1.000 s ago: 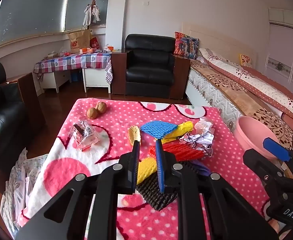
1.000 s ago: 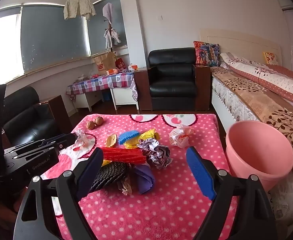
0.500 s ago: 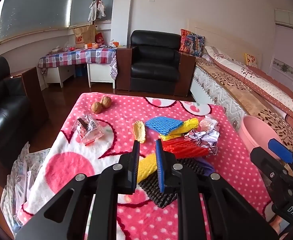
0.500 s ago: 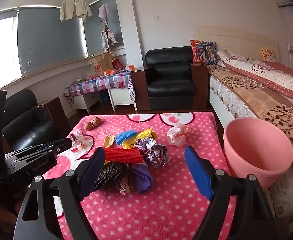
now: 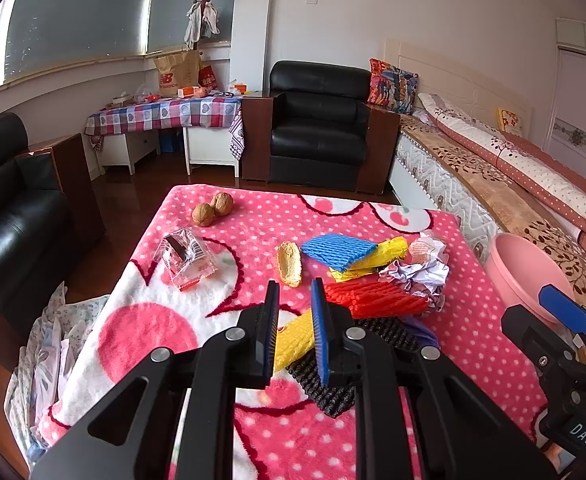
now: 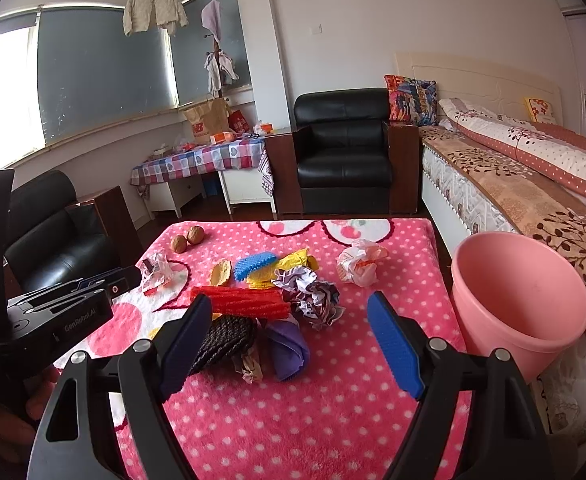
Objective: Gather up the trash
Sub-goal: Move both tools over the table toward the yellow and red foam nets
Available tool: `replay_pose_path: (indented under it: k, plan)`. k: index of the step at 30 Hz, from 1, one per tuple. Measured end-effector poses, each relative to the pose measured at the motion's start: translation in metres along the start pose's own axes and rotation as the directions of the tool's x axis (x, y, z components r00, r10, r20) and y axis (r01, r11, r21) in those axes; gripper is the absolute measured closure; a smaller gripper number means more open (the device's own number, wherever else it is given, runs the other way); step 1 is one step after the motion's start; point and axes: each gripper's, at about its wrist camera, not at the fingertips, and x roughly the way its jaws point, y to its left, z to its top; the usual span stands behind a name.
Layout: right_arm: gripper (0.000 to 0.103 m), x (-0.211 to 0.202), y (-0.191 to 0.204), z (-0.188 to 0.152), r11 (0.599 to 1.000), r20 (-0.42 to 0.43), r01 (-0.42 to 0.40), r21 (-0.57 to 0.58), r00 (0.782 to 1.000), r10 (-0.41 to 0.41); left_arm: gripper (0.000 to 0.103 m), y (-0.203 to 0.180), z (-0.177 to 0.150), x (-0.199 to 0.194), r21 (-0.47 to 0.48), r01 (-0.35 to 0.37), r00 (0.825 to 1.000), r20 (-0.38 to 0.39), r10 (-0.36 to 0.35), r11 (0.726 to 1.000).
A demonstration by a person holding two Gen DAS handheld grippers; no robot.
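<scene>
Trash lies on a pink dotted blanket [image 6: 333, 420]: red foam net [image 6: 241, 303], black net [image 6: 225, 338], purple net [image 6: 289, 350], crumpled paper [image 6: 313, 292], white wrapper ball [image 6: 359, 264], blue net [image 5: 337, 250], yellow net [image 5: 293, 338], clear wrapper [image 5: 185, 258] and two walnuts [image 5: 212, 209]. A pink bucket [image 6: 521, 300] stands at the blanket's right. My left gripper [image 5: 295, 292] hovers above the yellow net, jaws a narrow gap apart, empty. My right gripper [image 6: 289, 310] is wide open above the black and purple nets.
A bed [image 6: 513, 184] runs along the right. A black armchair [image 6: 345, 148] stands behind the blanket, a black sofa [image 5: 9, 208] to the left. A checked-cloth table [image 6: 201, 160] sits under the window. Cloth lies on the floor at left [image 5: 49, 352].
Both grippers have drawn back and risen a little, so the trash pile sits farther away in both views. The jaws have kept their openings.
</scene>
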Motion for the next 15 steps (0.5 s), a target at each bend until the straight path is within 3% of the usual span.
replay_pose_path:
  k: [15]
  plan:
    - [0.025, 0.0025, -0.0012, -0.0016, 1.0, -0.008, -0.003, 0.0, 1.0, 0.003, 0.087, 0.0025, -0.0012, 0.0015, 0.002, -0.006, 1.0, -0.006, 0.006, 1.0]
